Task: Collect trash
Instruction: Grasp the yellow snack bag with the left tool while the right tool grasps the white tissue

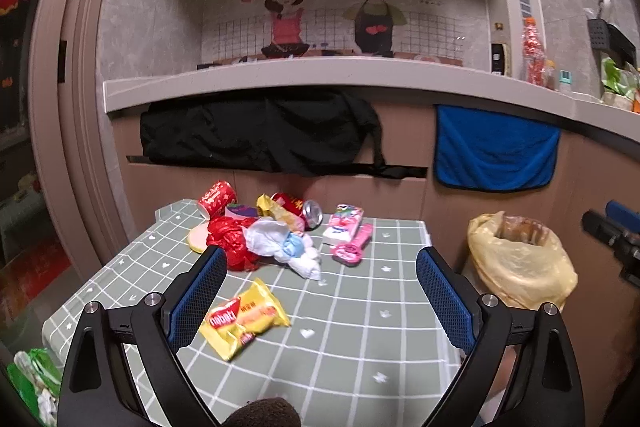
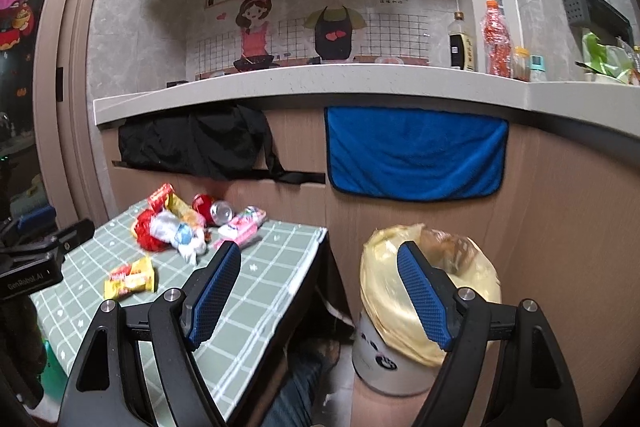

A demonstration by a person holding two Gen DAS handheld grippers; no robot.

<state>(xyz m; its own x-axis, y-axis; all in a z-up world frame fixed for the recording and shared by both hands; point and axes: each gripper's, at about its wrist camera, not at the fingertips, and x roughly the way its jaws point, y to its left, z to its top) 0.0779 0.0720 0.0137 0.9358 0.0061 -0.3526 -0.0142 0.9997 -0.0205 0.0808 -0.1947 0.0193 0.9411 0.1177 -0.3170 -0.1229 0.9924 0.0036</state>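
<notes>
While both tongs hang spread wide and empty, nothing of the trash collected yet. Left tongs (image 1: 320, 303) above the near half of the worktop (image 1: 352, 339), jaws apart, gripping nothing; right tongs (image 2: 320, 295) off the worktop's right edge, likewise parted and bare, over the gap between worktop and bin.

Nearest piece: yellow snack wrapper (image 1: 244, 319), lying flat and alone, just beside the left finger. Probably light, crinkly and slick; best pinched across a puffed middle or a sealed end, not scraped from the flat. Farther back, a loose heap: red plastic bag (image 1: 230, 239), white crumpled bag (image 1: 280, 243), touching one another; soft, formless, likely easy to bunch anywhere but prone to trail. Behind them a red can (image 1: 298, 209) on its side, stiff yet thin-walled, liable to roll; better taken across the body. Red paper cup (image 1: 218, 195) tipped over at the back left. Pink pack (image 1: 343, 223) and pink tube (image 1: 354, 247) to the right of the heap, small and firm.

Bin with yellow liner (image 2: 424, 291) on the floor just beside the worktop's right side, mouth open.

Green checked cloth over the worktop, possibly prone to slide. Kitchen behind: pale counter, blue towel (image 2: 414, 151) and black cloth (image 2: 196, 143) hung below it, cartoon wall sticker, bottles at right.
</notes>
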